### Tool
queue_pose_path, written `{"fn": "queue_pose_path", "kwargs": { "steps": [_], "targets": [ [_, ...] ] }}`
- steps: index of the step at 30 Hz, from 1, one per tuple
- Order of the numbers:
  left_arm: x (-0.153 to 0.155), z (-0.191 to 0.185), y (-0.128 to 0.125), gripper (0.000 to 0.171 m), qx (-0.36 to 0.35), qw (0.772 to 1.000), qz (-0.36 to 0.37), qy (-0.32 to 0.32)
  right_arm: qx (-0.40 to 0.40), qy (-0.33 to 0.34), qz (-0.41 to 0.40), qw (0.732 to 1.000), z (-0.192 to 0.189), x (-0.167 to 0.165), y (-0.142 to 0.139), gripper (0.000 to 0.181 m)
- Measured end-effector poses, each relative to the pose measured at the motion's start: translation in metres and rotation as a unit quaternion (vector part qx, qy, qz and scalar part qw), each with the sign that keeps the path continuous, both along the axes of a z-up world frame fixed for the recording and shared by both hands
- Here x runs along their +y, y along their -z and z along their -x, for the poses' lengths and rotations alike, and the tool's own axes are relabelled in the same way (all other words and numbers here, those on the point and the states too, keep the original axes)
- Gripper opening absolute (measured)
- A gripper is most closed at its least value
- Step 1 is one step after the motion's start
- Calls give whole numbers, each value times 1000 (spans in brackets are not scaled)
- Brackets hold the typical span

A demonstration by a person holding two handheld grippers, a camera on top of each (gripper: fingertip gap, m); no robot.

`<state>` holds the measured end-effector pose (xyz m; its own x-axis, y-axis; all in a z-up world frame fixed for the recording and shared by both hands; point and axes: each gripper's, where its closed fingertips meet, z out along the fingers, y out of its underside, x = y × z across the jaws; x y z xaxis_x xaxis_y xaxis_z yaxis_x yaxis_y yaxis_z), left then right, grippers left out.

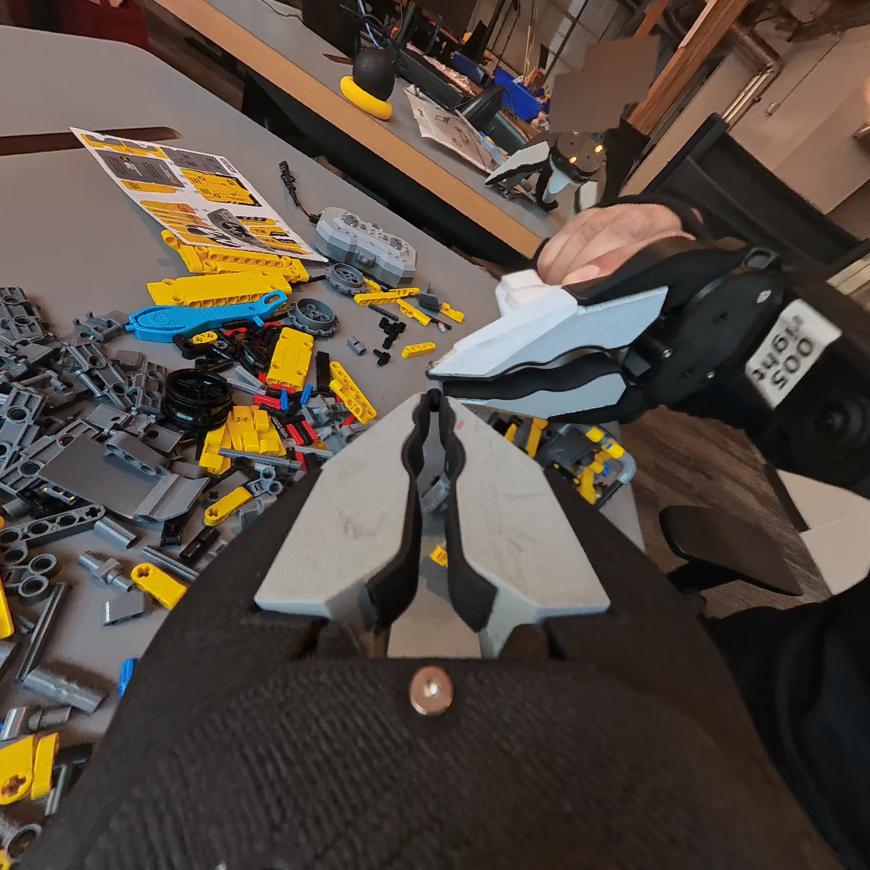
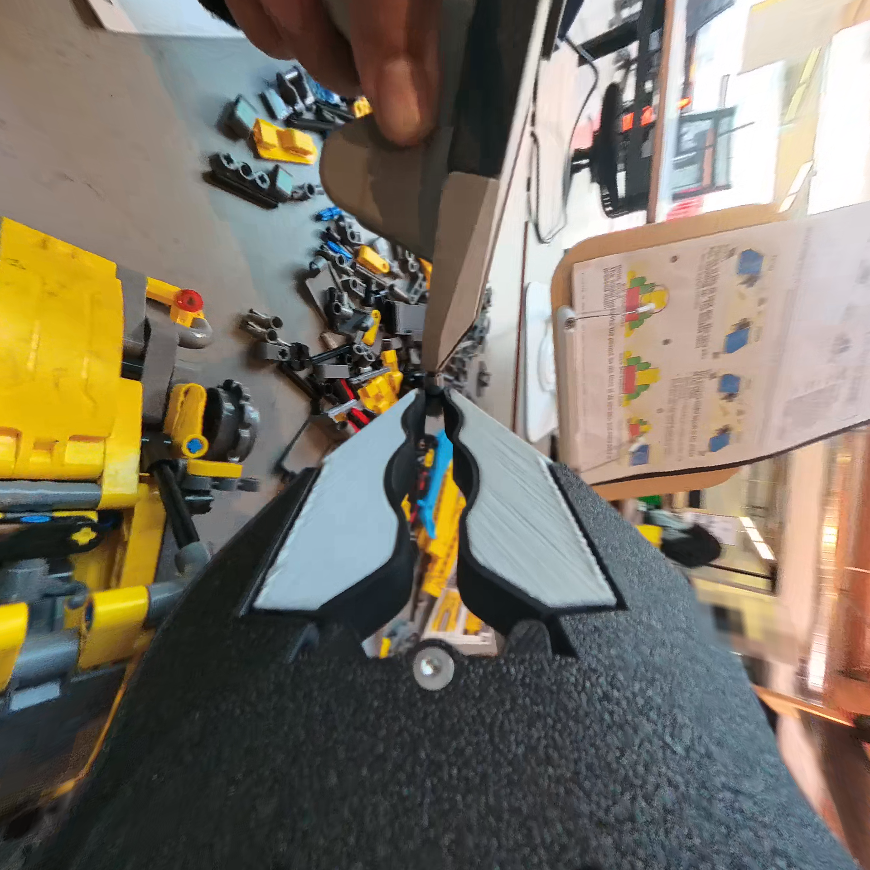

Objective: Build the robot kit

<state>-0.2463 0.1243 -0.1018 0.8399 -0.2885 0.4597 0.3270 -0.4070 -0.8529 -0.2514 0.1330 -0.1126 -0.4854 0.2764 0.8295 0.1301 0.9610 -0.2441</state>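
Both tongs, left (image 1: 430, 400) and right (image 2: 430, 383), clenched tip-to-tip on one tiny black peg (image 2: 429, 379), steadied above scattered building bricks (image 1: 245, 376).

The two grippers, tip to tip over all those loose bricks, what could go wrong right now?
1. Both the left gripper and right gripper pinch one tiny black pin by their very tips; a small twist could pop it loose.
2. A dropped pin would likely vanish into the brick pile below.
3. The grippers meet nose to nose, so any push may knock them together.
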Motion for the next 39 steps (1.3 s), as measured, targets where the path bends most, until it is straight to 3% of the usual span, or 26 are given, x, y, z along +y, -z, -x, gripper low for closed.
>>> {"fn": "queue_pose_path", "kwargs": {
  "steps": [3,6,10,15,18,23,26,30,39],
  "targets": [
    [3,1,10,0,30,999,20,-9,-33,46,11,998,3,26,10,7],
    [-2,41,11,0,48,994,26,-92,-104,75,46,991,-2,45,35,7],
    [-21,101,34,9,112,963,107,-222,-171,136,98,971,-3,76,62,7],
    [-34,123,40,21,159,940,143,-264,-255,176,187,932,-10,86,87,8],
    [-40,132,44,28,152,935,158,-278,-261,178,226,922,-7,84,86,8],
    [-53,153,51,34,171,912,190,-320,-261,186,258,911,-2,84,77,24],
    [-54,153,46,36,166,914,180,-324,-245,186,289,906,4,82,64,26],
    [-55,153,51,39,174,910,194,-321,-261,173,337,888,11,62,55,26],
    [-57,158,58,39,170,906,206,-329,-323,125,329,878,29,13,60,25]
  ]
}}
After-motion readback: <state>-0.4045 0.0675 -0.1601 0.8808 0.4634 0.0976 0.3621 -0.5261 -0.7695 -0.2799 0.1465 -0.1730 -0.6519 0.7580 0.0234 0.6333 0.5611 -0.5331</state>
